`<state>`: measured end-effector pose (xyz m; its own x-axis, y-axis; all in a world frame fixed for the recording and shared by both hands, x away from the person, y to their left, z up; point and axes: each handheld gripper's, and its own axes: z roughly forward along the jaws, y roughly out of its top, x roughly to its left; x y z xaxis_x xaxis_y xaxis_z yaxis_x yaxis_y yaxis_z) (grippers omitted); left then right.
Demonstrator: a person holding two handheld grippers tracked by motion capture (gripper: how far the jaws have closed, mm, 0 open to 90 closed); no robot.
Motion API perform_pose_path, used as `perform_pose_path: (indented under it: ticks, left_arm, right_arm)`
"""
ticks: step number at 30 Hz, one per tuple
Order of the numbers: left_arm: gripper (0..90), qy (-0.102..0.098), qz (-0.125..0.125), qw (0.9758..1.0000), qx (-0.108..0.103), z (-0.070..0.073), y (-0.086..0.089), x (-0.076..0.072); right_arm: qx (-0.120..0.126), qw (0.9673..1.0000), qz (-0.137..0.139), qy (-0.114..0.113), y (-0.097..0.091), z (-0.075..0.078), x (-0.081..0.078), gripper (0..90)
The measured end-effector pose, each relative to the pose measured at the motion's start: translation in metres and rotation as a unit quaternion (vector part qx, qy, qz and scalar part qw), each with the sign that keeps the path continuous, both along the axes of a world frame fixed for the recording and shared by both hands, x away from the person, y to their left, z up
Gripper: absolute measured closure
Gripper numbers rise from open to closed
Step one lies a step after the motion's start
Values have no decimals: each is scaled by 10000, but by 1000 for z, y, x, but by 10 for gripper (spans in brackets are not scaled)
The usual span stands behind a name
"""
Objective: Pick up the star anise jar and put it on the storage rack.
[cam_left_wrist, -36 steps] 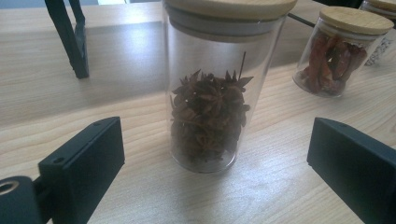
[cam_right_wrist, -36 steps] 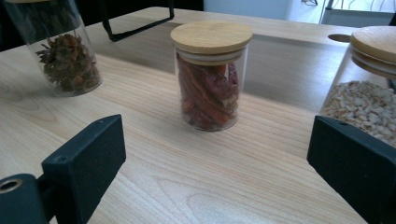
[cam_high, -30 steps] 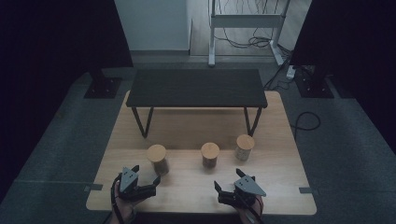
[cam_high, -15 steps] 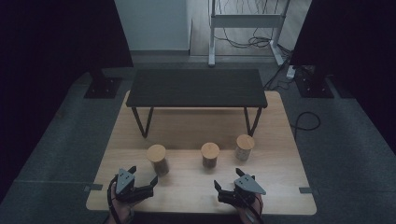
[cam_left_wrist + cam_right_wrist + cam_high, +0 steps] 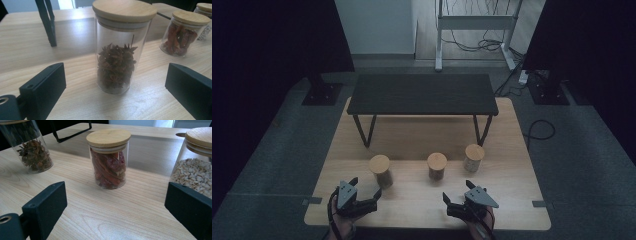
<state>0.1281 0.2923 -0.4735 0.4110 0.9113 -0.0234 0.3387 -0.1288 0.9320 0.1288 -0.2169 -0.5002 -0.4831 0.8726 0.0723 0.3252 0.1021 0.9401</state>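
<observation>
In the high view, nothing is seen to have changed since a second ago: the left gripper (image 5: 364, 192) and the right gripper (image 5: 458, 198) rest at 6 o'clock on the light wooden tabletop (image 5: 512, 170), so no grasp is judged to be started yet. Three glass jars with bamboo lids stand in a row before the black metal shelf (image 5: 422, 94).

In the left gripper view, the fingers (image 5: 42, 87) are spread, nothing between them; the star anise jar (image 5: 120, 47) stands at 12 o'clock, just ahead.

In the right gripper view, the fingers (image 5: 45, 207) are likewise released. The dried chilli jar (image 5: 108, 158) is at 12 o'clock, and the jar of pale seeds (image 5: 197, 167) at 2 o'clock is cut off by the edge.
</observation>
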Motion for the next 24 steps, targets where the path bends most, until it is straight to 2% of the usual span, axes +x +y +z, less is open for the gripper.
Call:
perform_pose_path:
  ticks: [8, 18, 24]
  left_arm:
    - [29, -101, 98, 9999, 14, -1, -2, -1]
    - [27, -138, -88, 9998, -94, -1, -5, 12]
    - [27, -266, -211, 9994, -12, -2, -6, 21]
  right_arm:
    - [4, 10000, 32, 10, 1, 0, 1, 38]
    - [41, 10000, 25, 8, 1, 0, 0, 38]
    - [55, 10000, 28, 11, 1, 1, 0, 37]
